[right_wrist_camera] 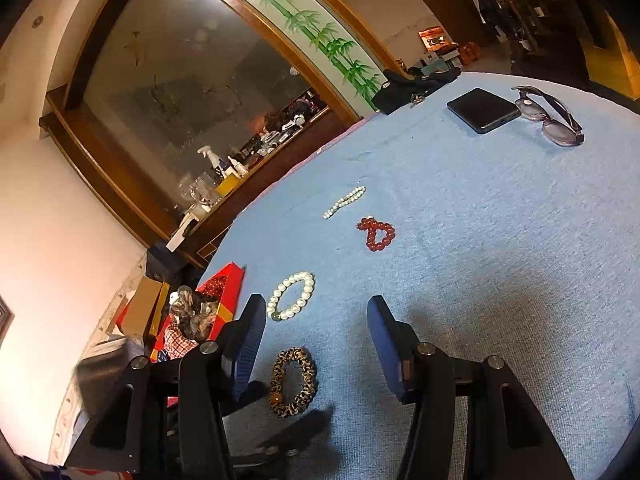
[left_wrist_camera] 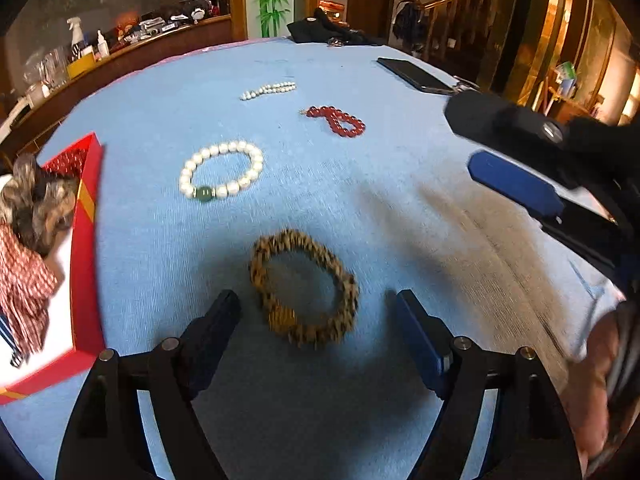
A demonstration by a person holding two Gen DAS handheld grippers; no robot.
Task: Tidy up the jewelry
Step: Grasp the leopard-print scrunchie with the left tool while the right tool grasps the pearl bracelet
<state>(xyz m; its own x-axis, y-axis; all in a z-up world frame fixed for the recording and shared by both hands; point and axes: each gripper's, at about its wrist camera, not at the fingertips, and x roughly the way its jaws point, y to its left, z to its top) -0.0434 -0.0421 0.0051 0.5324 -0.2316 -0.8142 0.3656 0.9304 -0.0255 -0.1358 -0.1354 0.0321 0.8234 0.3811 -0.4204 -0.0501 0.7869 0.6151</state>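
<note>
A leopard-print bracelet [left_wrist_camera: 344,280] [right_wrist_camera: 306,376] lies on the blue tablecloth [left_wrist_camera: 380,208], between the fingers of my open left gripper [left_wrist_camera: 315,300], which touch nothing. Farther off lie a pearl bracelet with a green bead [left_wrist_camera: 256,164] [right_wrist_camera: 306,292], a red bead bracelet [left_wrist_camera: 324,113] [right_wrist_camera: 370,226] and a short white bead strand [left_wrist_camera: 268,90] [right_wrist_camera: 344,202]. A red box [left_wrist_camera: 84,248] [right_wrist_camera: 230,284] at the left holds fabric scrunchies. My right gripper [left_wrist_camera: 460,140] [right_wrist_camera: 316,304] hovers open and empty at the right, above the cloth.
A black phone [left_wrist_camera: 416,74] [right_wrist_camera: 482,110] and glasses [right_wrist_camera: 552,116] rest at the far right of the table. A black cloth [left_wrist_camera: 320,30] [right_wrist_camera: 412,84] sits at the far edge. A cluttered sideboard stands beyond the table's left side.
</note>
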